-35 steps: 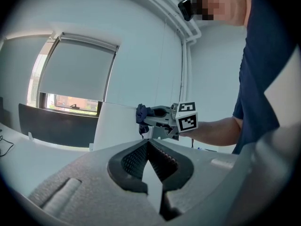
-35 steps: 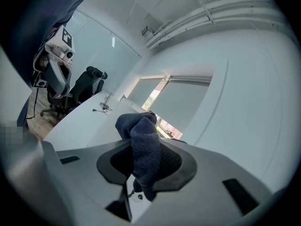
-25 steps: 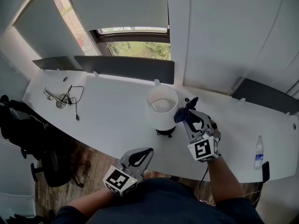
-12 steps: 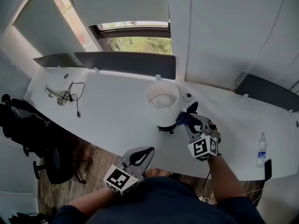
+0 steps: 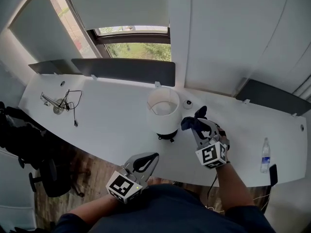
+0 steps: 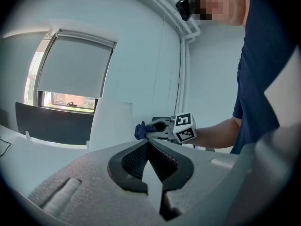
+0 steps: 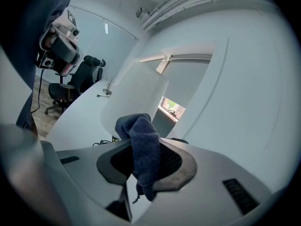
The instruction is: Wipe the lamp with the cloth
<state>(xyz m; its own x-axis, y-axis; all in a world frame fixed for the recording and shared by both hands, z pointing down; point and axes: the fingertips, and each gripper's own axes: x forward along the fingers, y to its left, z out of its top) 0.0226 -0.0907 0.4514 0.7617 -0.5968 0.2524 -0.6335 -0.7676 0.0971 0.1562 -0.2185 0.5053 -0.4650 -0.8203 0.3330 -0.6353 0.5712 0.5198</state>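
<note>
A white table lamp (image 5: 163,113) with a round shade and a dark base stands on the long white desk (image 5: 112,125). My right gripper (image 5: 196,124) is shut on a dark blue cloth (image 5: 193,122), held just right of the shade, close to it. In the right gripper view the cloth (image 7: 142,147) bunches between the jaws with the lamp shade (image 7: 134,95) right behind. My left gripper (image 5: 147,162) hangs low off the desk's near edge, shut with nothing in it. In the left gripper view its jaws meet, and the lamp (image 6: 109,124) and the right gripper (image 6: 165,127) show beyond.
Cables and a small metal stand (image 5: 57,103) lie at the desk's far left. A water bottle (image 5: 265,156) and a dark phone (image 5: 272,174) sit at the right end. A small round object (image 5: 188,103) lies behind the lamp. An office chair (image 5: 46,176) stands below left.
The right gripper with the cloth dropped from beside the shade's upper rim to lower along its right side. The head view shifted slightly. The left gripper stayed put.
</note>
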